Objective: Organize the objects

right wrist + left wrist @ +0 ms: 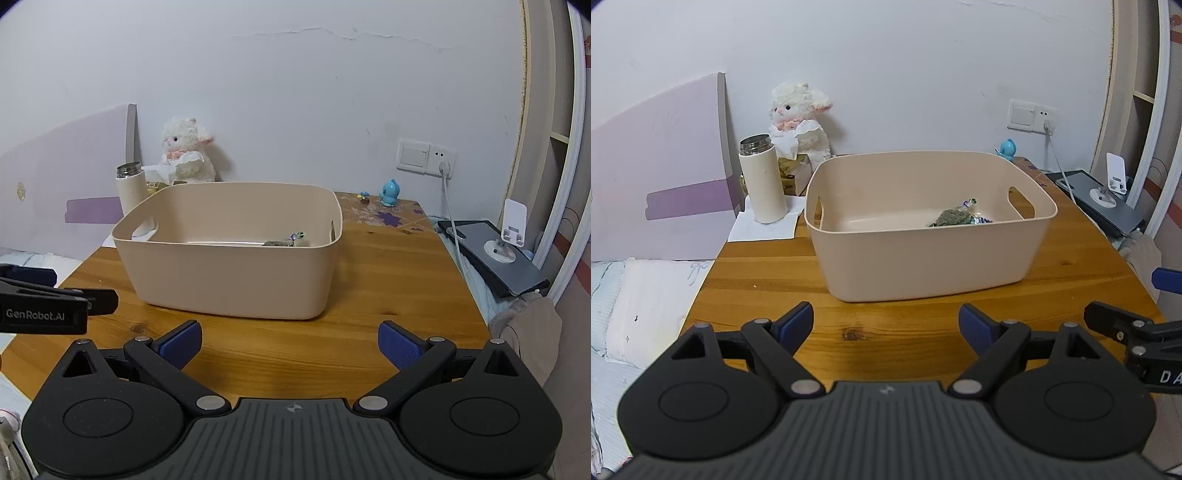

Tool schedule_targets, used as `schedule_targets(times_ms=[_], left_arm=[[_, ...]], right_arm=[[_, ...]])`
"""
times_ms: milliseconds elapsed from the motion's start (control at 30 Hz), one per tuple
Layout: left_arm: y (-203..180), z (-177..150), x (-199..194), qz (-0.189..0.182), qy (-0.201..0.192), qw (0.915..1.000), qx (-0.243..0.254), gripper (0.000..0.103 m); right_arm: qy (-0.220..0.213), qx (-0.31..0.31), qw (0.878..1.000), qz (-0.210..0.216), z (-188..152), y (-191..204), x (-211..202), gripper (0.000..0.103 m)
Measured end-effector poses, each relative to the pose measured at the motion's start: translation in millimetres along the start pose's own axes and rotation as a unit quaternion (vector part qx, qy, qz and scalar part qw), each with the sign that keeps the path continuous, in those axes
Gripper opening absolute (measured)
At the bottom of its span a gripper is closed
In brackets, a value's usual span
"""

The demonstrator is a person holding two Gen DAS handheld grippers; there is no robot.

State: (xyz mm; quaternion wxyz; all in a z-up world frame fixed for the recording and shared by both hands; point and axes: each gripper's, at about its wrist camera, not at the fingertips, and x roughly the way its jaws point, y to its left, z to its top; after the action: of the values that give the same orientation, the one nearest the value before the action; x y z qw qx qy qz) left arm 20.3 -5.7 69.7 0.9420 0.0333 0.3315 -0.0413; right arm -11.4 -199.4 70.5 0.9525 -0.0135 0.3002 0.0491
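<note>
The wooden surface (886, 332) is carrying everything, its knotty orange planks running across both views. A large beige plastic bin (923, 258) is sitting on it, rounded at the corners, with a cut-out handle slot in each end wall. Small objects are lying inside the bin on its floor toward the right end: a grey-green lump (951, 218) and a crinkled foil wrapper (979, 218) with white, green and purple print, touching one another; the print is too small to read. The left hand-held gripper (886, 326) is hovering low over the surface just in front of the bin's near wall, blue-padded jaws spread wide and holding nothing. The right hand-held gripper (290, 347) is doing the same beside it, jaws likewise spread apart and empty, with the bin ahead and slightly left. In the right wrist view the side of the left unit is showing the lettering "GenRobot.AI"; in the left wrist view the right unit is showing only "DA" at the frame edge. Behind the bin, a white flask (762, 181) with a steel neck is standing on a paper napkin (764, 227), and a white plush lamb (798, 118) is sitting against the wall. A small blue figurine (389, 192) is standing at the far right corner.
</note>
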Motion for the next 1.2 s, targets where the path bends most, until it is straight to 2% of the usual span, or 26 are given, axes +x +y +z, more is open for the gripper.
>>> schedule_targets(times_ms=[367,700,833,1200], left_arm=[[-3,-8,-15,0.007,0.006,0.9999,0.007,0.087],[-2,-9,-28,0.006,-0.008,0.9999,0.011,0.087],[-1,-8,-28,0.002,-0.010,0.9999,0.007,0.091],[3,-8,-20,0.001,0.002,1.0000,0.002,0.092]], right_arm=[[-0.020,-0.011,1.000,-0.006,4,1,-21,0.103],[-0.017,-0.007,1.000,-0.011,4,-4,-21,0.103],[-0.014,-0.007,1.000,-0.015,4,-6,-20,0.103],[0.002,-0.013,1.000,-0.019,3,-2,-9,0.103]])
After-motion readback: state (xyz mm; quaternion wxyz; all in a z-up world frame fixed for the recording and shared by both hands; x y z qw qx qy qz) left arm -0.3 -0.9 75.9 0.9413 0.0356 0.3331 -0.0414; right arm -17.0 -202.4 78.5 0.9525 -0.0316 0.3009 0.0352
